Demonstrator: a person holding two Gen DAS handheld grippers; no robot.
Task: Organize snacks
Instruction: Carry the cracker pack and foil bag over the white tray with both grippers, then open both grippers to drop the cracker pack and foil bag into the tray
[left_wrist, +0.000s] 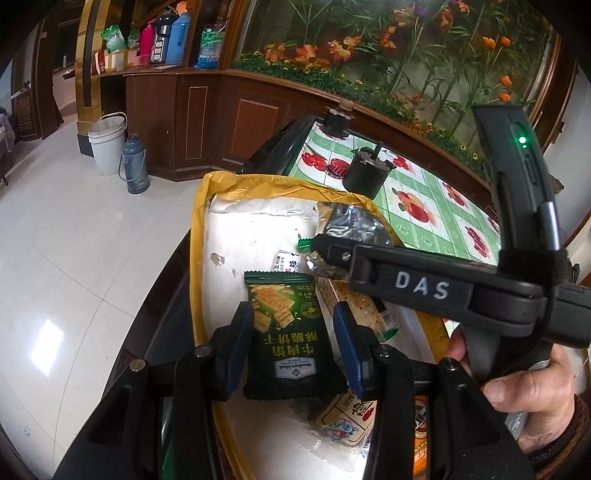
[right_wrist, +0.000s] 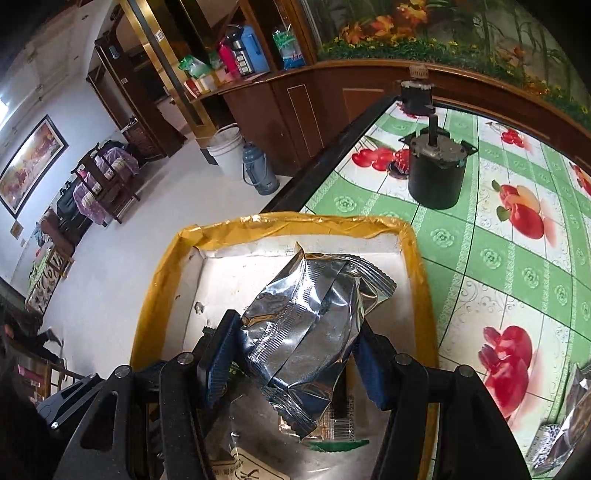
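Note:
A shallow white tray with a yellow taped rim sits at the table's near-left corner. Over it my left gripper is shut on a dark green cracker packet, its blue pads pressing both long sides. My right gripper is shut on a crinkled silver foil packet above the tray's middle. In the left wrist view the right gripper comes in from the right, with the silver packet at its tip. Clear-wrapped crackers, a white and red packet and a small white sachet lie in the tray.
The table has a green fruit-print cloth. A black cylindrical motor stands behind the tray, and a second one stands at the far edge. Another silver packet lies at the right. A hand holds the right gripper's handle. Left of the table is open tiled floor.

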